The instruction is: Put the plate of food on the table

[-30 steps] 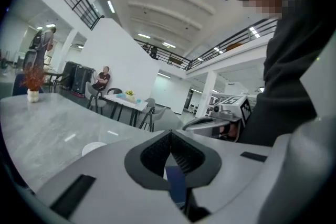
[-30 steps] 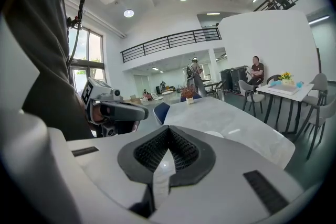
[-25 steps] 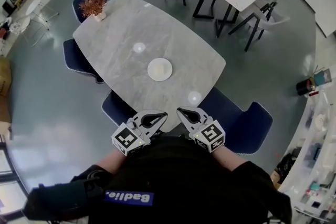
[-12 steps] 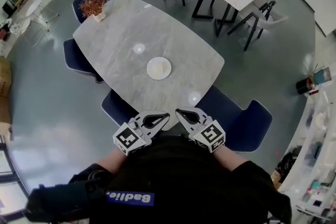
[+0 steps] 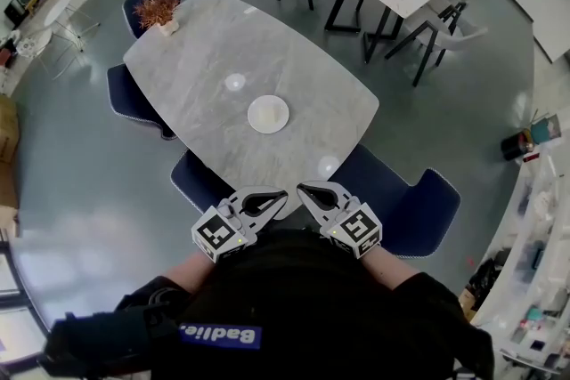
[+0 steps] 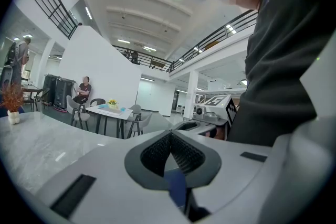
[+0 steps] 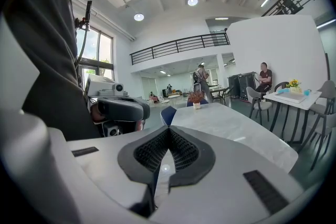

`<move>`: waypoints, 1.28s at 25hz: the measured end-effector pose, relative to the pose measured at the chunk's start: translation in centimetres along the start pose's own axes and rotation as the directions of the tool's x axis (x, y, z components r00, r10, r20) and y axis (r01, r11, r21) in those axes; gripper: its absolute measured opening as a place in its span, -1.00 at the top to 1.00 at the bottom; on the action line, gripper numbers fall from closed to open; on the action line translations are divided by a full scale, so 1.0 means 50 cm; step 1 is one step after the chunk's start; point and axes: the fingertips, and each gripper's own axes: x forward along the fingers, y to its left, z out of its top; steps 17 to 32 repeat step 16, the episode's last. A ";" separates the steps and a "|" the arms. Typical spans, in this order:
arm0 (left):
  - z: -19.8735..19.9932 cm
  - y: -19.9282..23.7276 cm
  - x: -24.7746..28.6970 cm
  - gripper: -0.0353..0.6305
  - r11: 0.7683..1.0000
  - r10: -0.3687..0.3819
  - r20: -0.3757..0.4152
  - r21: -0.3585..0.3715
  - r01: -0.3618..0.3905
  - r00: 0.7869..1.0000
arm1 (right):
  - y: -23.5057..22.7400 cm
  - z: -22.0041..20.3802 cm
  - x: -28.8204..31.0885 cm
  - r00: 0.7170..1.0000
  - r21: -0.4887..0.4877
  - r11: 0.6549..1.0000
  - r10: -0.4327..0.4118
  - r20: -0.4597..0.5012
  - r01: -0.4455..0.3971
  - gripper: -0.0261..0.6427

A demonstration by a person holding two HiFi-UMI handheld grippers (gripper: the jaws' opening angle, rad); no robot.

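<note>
Head view puts the plate [image 5: 268, 114] already on the grey tabletop [image 5: 205, 49], near its middle and well apart from both grippers. The task looks done, and I judge nothing is left but to stand clear. The plate is a pale, round, shallow disc; whatever food it bears is too small to make out. The tabletop is glossy, marble-veined, with rounded corners, and mirrors the ceiling lights. The left gripper [image 5: 272, 197] and right gripper [image 5: 308, 190] hang close to the person's chest. Each has its jaws together on nothing, dark ribbed pads meeting inside smooth pale-grey shells. Blue padded chairs [image 5: 410, 209] stand round it.
</note>
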 end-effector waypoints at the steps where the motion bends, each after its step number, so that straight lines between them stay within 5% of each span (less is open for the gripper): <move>1: -0.001 0.000 0.000 0.87 1.000 0.001 -0.001 -0.003 -0.001 1.000 | 0.000 0.000 0.000 1.000 -0.002 1.000 0.000 -0.001 0.000 0.89; 32: 0.000 -0.008 -0.007 0.87 1.000 0.005 0.010 -0.014 -0.005 1.000 | 0.006 -0.003 -0.006 1.000 0.001 1.000 -0.004 -0.001 0.004 0.89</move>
